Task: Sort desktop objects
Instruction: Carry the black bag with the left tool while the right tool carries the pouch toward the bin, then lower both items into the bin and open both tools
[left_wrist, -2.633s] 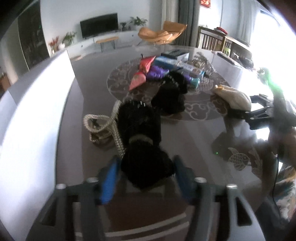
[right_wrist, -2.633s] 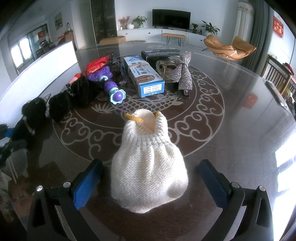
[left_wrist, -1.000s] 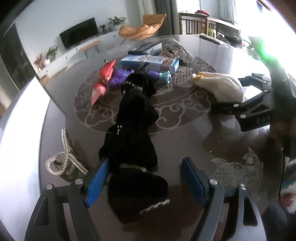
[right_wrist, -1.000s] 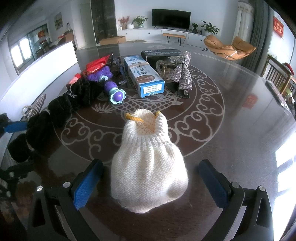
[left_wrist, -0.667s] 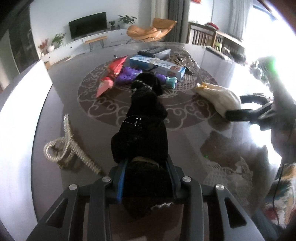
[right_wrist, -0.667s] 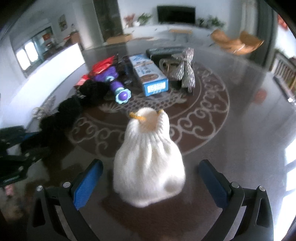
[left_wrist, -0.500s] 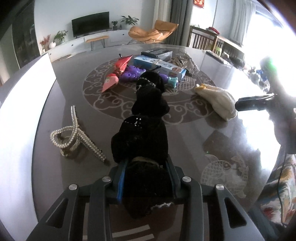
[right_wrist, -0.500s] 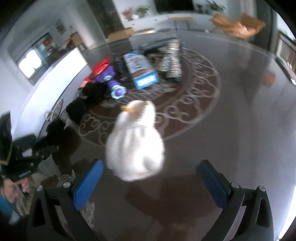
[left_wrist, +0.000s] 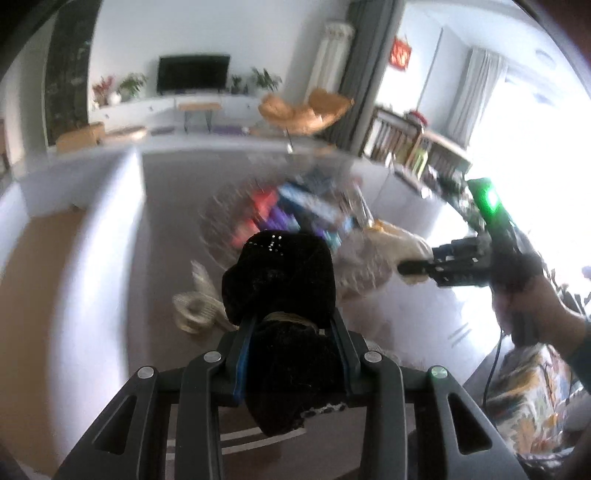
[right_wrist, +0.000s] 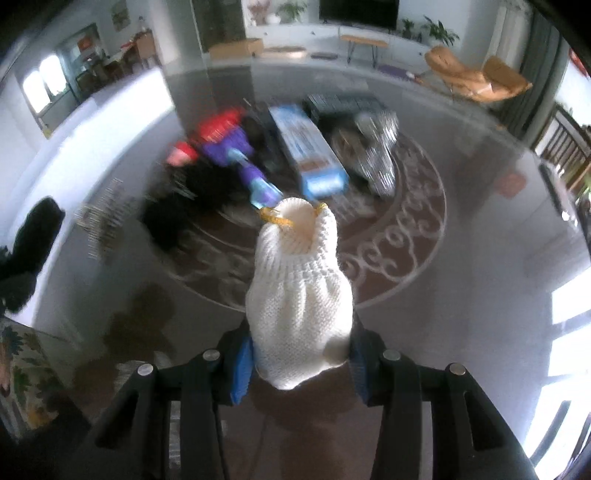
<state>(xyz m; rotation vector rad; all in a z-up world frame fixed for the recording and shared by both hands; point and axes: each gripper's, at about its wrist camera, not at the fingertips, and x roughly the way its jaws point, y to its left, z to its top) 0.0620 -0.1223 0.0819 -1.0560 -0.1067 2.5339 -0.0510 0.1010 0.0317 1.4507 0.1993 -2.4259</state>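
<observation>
My left gripper (left_wrist: 291, 332) is shut on a black fuzzy garment (left_wrist: 284, 280) and holds it lifted above the dark round table (left_wrist: 170, 221). My right gripper (right_wrist: 299, 343) is shut on a white knitted pouch (right_wrist: 299, 291) with a yellow trim and holds it up over the table (right_wrist: 480, 277). In the left wrist view the right gripper (left_wrist: 417, 267) shows at the right with the white pouch (left_wrist: 399, 240). In the right wrist view the black garment (right_wrist: 33, 236) shows at the far left.
On the table lie a blue box (right_wrist: 306, 147), a purple toy (right_wrist: 240, 158), red packets (right_wrist: 214, 125), another black fuzzy piece (right_wrist: 192, 199), a silver bow (right_wrist: 380, 155), a dark box (right_wrist: 343, 103) and a pearl hair clip (left_wrist: 195, 302). The views are motion-blurred.
My right gripper has shut on the white pouch and raised it. My left gripper, shut on the black garment since 0.7 s ago, has lifted it clear of the table.
</observation>
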